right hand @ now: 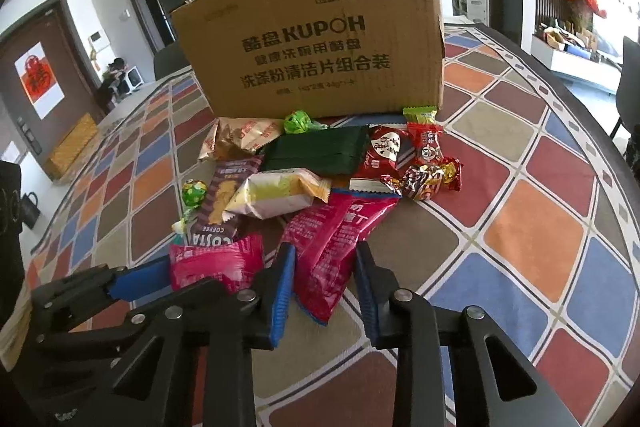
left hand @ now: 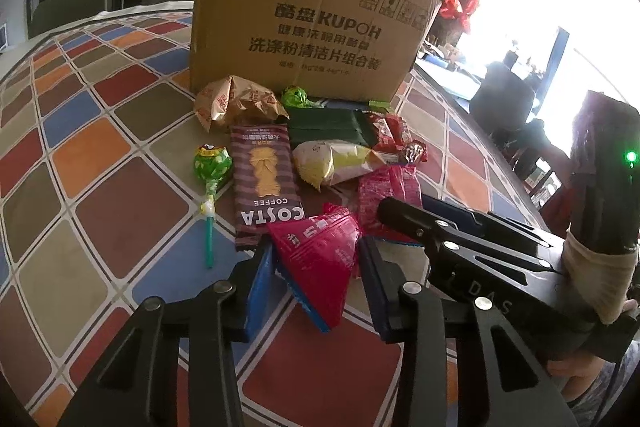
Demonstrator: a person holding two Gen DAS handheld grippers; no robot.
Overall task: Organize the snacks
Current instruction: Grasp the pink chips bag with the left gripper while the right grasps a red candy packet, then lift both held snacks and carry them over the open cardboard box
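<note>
A pile of snacks lies before a cardboard box [left hand: 312, 27], also in the right wrist view [right hand: 320, 43]. My left gripper [left hand: 316, 287] is open with its blue pads on either side of a pink snack packet [left hand: 320, 255]; it also shows in the right wrist view [right hand: 200, 279], where that packet [right hand: 212, 263] lies between its fingers. My right gripper [right hand: 324, 287] is open around the end of a second, longer pink packet [right hand: 336, 247]. Its arm shows in the left wrist view [left hand: 460, 239]. A Costa coffee biscuit pack [left hand: 264, 183] and a green lollipop [left hand: 212, 171] lie to the left.
Other snacks sit behind: a yellow-white pack [right hand: 280, 195], a dark green pack [right hand: 320, 151], a gold pack [right hand: 240, 139], red candies [right hand: 424, 163]. The table has a colourful checked cloth [right hand: 532, 227]. Its edge curves at the right [right hand: 592, 107].
</note>
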